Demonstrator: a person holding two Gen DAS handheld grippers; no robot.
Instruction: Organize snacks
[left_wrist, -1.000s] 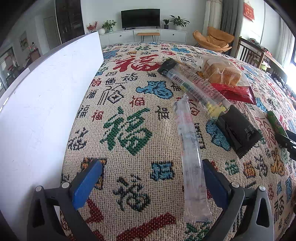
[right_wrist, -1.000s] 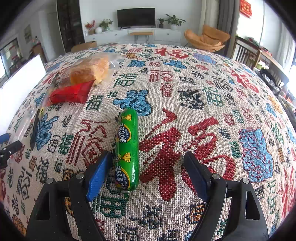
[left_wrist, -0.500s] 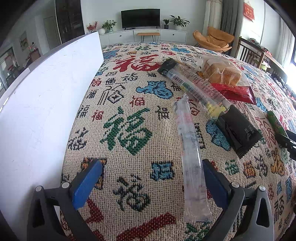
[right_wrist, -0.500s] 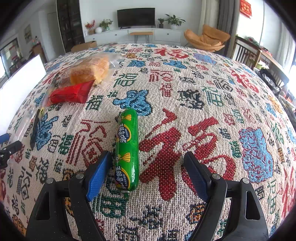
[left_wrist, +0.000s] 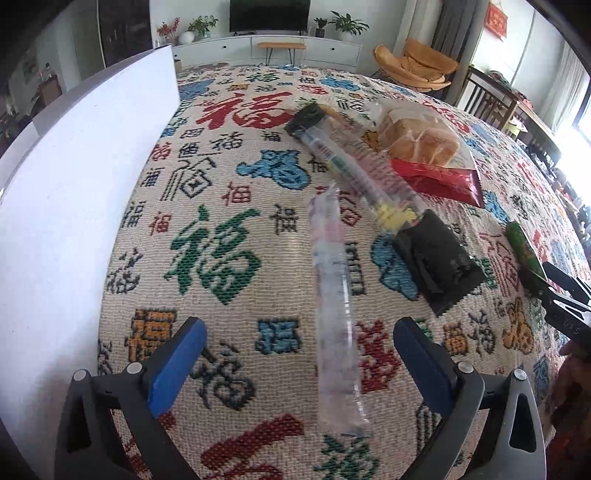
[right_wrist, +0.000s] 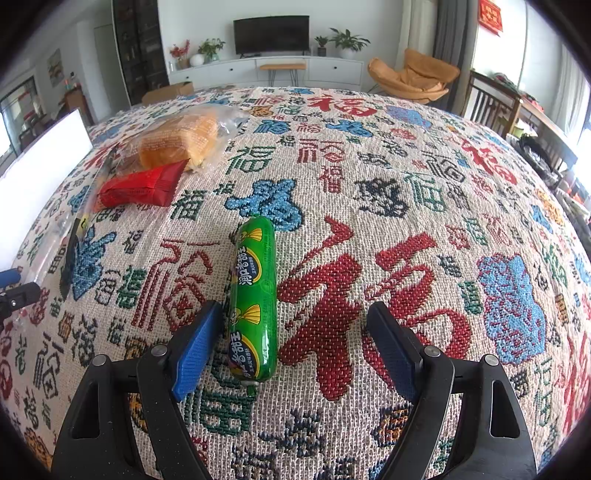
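While the left gripper (left_wrist: 297, 360) is hanging over the patterned cloth (left_wrist: 221, 155) with its jaws spread, they have just been narrowing a bit, and the clear tube packet (left_wrist: 334, 291) is lying between them, nearer the right pad, with neither pad touching it yet. I'm taking that tube as the landmark for everything else. It's looking light, floppy and slick, basically thin film that will bend if it's pinched at an end, so I'm guessing a grab near its lower middle, across the narrow width, is the safest bet.

Just right of the tube, the longer packet with black ends (left_wrist: 373, 184) is lying at an angle, almost touching the tube's far tip. Beyond that, the bagged bread (left_wrist: 417, 138) is sitting with the red packet (left_wrist: 439, 177) tucked against it; both seem soft and crushable. Left of the tube, well apart, the white board (left_wrist: 74, 177) is standing on edge.

Far right of the tube, the right gripper (right_wrist: 291, 347) is also sitting wide and gripping nothing, with the green sausage (right_wrist: 255, 295) lying lengthwise between its pads, close to the left one. That 1 is looking firm, round and glossy, so it's probably wanting to roll or squirt out unless it's taken mid-body.
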